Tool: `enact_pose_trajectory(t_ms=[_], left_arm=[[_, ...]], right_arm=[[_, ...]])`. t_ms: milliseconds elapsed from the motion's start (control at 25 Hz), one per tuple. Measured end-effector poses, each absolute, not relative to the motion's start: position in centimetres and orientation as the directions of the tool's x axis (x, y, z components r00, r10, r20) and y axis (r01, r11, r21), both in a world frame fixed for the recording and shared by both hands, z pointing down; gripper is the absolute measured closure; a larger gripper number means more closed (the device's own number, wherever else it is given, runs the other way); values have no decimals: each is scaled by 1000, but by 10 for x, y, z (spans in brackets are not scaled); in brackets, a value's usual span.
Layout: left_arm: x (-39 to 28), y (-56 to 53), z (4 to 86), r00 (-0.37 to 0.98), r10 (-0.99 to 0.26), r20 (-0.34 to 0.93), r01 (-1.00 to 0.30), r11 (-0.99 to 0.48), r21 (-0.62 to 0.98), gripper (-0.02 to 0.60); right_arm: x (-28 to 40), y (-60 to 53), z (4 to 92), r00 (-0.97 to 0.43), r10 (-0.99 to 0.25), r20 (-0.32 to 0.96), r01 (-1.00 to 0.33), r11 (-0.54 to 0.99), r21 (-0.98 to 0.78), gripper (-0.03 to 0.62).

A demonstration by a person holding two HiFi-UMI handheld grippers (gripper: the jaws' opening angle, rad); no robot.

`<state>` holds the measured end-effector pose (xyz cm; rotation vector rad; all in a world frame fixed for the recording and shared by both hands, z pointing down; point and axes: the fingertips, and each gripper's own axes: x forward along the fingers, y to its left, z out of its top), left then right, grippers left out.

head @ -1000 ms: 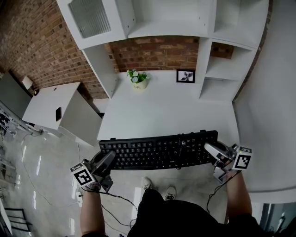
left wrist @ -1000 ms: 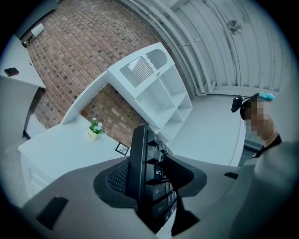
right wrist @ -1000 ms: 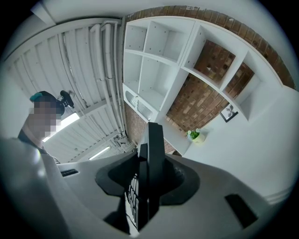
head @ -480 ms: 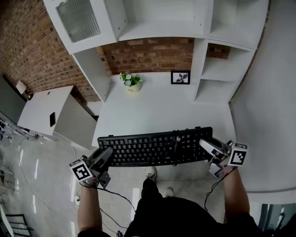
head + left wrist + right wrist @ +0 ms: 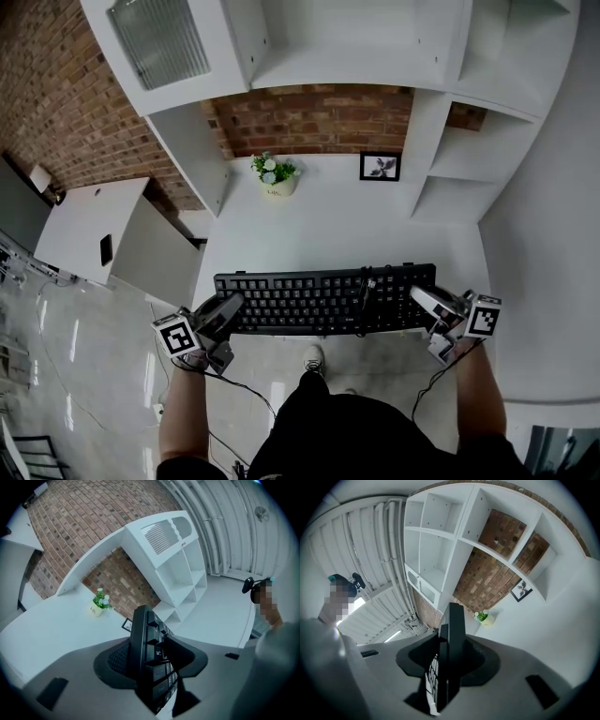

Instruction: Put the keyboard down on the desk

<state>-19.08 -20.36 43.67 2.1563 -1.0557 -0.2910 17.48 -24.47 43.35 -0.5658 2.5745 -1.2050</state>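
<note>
A long black keyboard (image 5: 323, 298) hangs level over the near edge of the white desk (image 5: 328, 225), held at both ends. My left gripper (image 5: 223, 314) is shut on its left end, and in the left gripper view the keyboard (image 5: 149, 653) stands edge-on between the jaws. My right gripper (image 5: 424, 305) is shut on the right end, where the keyboard (image 5: 451, 648) again fills the gap between the jaws. A black cable (image 5: 364, 298) runs across the keys near the right side.
A small potted plant (image 5: 274, 174) and a framed picture (image 5: 380, 167) stand at the back of the desk against the brick wall. White shelving (image 5: 469, 150) rises on the right, a cabinet (image 5: 169, 47) at the left. A lower white side table (image 5: 84, 230) stands left. Shoes (image 5: 314, 358) show on the floor below.
Both grippers have carried the keyboard forward from over the floor to over the desk's near edge, and a little lower. Both grips are unchanged.
</note>
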Motion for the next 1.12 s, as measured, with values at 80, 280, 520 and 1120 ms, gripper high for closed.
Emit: enact_pose_trajectory(t_ms=[80,280,520,1120], left_arm=[[-198,-215,442,642,-757,119,-604,-405,686,362],[-217,-246,457,652,-746,137,-592,-388,706,362],[-236,-281,485,639,-746,186,-604,-337,722,362],[-252,-362,586,700,-669,249,-515,-232,825,360]], right_arm=[[167,-256,437,-900,-433,-51,-237,585,-776,442],[147,-285,458,-894,-449,-15,-256,538,-803,441],[128,-316,486,-891,-452,35,-282,492,-824,439],[100,-399,571,-892,-424,158,-337,390,-857,434]])
